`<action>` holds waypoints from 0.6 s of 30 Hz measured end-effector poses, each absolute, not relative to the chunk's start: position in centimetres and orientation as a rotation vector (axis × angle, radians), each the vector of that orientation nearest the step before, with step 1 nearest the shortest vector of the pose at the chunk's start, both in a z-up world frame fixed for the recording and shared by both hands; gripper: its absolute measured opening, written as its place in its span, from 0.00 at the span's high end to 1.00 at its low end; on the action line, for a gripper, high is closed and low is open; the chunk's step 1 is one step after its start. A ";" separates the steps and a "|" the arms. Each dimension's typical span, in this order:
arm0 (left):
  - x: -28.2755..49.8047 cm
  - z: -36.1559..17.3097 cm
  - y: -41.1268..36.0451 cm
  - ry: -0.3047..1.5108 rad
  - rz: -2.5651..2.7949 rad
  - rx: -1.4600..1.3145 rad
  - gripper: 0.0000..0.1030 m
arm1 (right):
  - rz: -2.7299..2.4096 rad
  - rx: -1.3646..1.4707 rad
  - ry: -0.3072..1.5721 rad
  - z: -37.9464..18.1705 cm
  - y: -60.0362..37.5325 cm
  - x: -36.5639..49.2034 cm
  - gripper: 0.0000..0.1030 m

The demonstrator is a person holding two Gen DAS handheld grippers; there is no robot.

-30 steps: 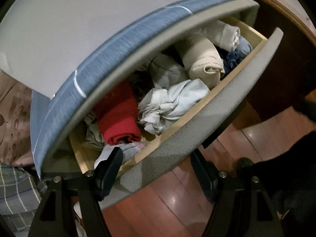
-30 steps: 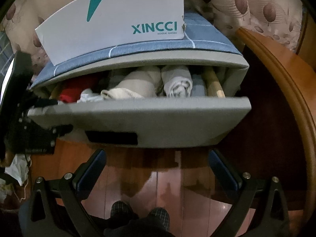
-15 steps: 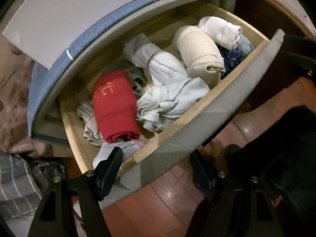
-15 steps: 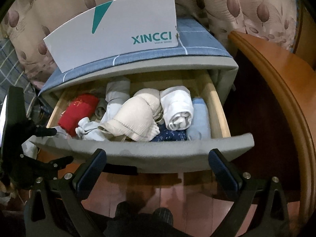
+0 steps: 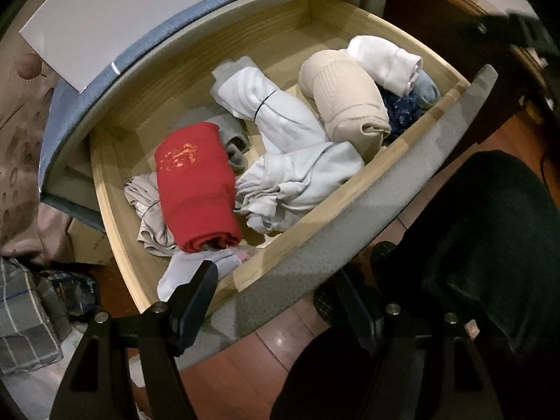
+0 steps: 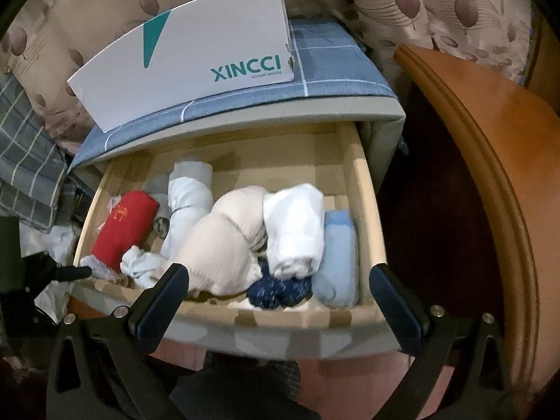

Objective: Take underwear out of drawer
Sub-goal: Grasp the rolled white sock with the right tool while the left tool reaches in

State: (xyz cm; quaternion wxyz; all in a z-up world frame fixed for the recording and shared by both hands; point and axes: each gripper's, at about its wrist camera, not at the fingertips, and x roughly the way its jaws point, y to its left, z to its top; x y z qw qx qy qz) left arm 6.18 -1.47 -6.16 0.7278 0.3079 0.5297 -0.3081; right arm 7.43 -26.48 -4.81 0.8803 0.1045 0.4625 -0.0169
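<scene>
Open wooden drawer of rolled underwear, both hand-held grippers spread wide at its grey front panel.

The drawer has pale plywood walls and a speckled grey fabric-covered front. Inside lie soft rolls: a red roll with a gold print at the left, a crumpled pale grey-white piece in the middle, a ribbed beige roll, a white roll, a light blue roll against the right wall and a dark blue speckled piece. The left hand-held gripper straddles the front panel, holding nothing; the right hand-held gripper hovers wide over the front edge, empty. A white XINCCI box sits on the checked blue top.
</scene>
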 end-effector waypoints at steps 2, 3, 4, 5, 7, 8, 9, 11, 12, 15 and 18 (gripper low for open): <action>6.2 -6.3 -1.1 1.168 -0.680 0.670 0.30 | -0.020 0.210 0.988 -4.6 -26.9 8.2 0.01; 6.1 -6.2 -1.1 1.172 -0.681 0.665 0.30 | -0.013 0.208 1.000 -4.6 -27.1 8.5 0.01; 6.3 -6.3 -0.9 1.175 -0.685 0.652 0.30 | -0.004 0.209 1.018 -4.6 -27.3 9.0 0.01; 6.2 -6.2 -1.0 1.178 -0.688 0.642 0.30 | 0.007 0.215 1.039 -4.7 -27.5 9.4 0.01; 6.3 -6.3 -0.8 1.185 -0.692 0.628 0.30 | 0.022 0.221 1.066 -4.9 -27.7 10.1 0.01; 6.4 -6.3 -0.7 1.186 -0.690 0.626 0.30 | 0.025 0.222 1.078 -5.0 -27.8 10.4 0.01; 6.2 -6.1 -1.1 1.184 -0.686 0.628 0.30 | 0.027 0.221 1.087 -5.1 -27.8 10.7 0.01; 6.0 -6.1 -1.7 1.183 -0.681 0.632 0.30 | 0.036 0.222 1.108 -5.4 -27.8 11.4 0.01; 5.9 -5.9 -2.0 1.185 -0.681 0.630 0.30 | 0.040 0.219 1.114 -5.5 -27.8 11.6 0.02; 6.2 -5.8 -1.8 1.197 -0.693 0.576 0.30 | 0.052 0.213 1.137 -6.0 -27.7 12.4 0.10; 6.1 -5.8 -2.0 1.197 -0.689 0.564 0.30 | 0.072 0.208 1.173 -7.0 -27.5 13.3 0.21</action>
